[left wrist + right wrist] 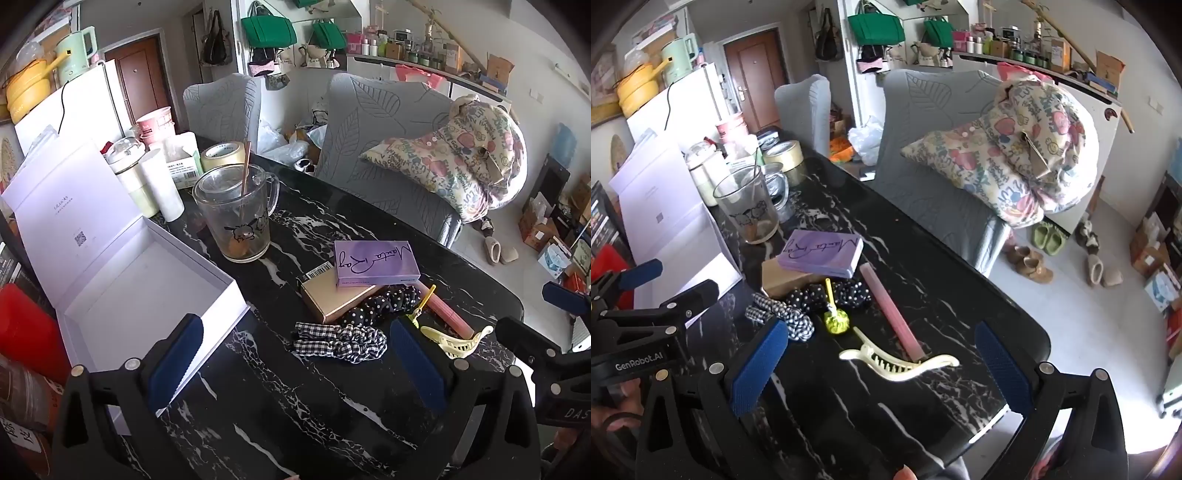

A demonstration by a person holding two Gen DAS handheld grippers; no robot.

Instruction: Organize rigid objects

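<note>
Left wrist view: left hand-held gripper (pixel 295 354) hovers over the desk (pixel 332 229), jaws spread wide, nothing between the pads, tilted down toward the clutter. Open white gift box (pixel 147 280) sits at left with its lid up and its inside bare; likely the target bin. Rigid items still out on the desk: purple box (pixel 375 264) stacked on the gold box (pixel 332 302), pink tube (pixel 448 314), cream hair claw (pixel 458 341). Soft ones beside them: gingham scrunchie (pixel 340 341), polka-dot scrunchie (pixel 384 301). Judgement: the task has barely begun, approach step. Next move calls for picking one rigid item, likely the purple box, closing across its narrow sides and carrying it to the white gift box. The claw and tube are partly hidden by the near pad; the right hand-held gripper is cut off at the right edge.

Right wrist view: right hand-held gripper (pixel 879 369) also wide open and empty, cream hair claw (pixel 897 363) lying on the desk just beyond its pads, touching the lower end of the pink tube (pixel 890 310). A yellow-green wrapped lollipop (pixel 836 319) lies by the scrunchies. The claw looks the nearest pick; low and curved, so it needs a near-desk grasp. The gold box is mostly hidden under the purple box (pixel 822 251). The white gift box's inside is not visible here. A fingertip shows at the bottom edge, blurred.
</note>
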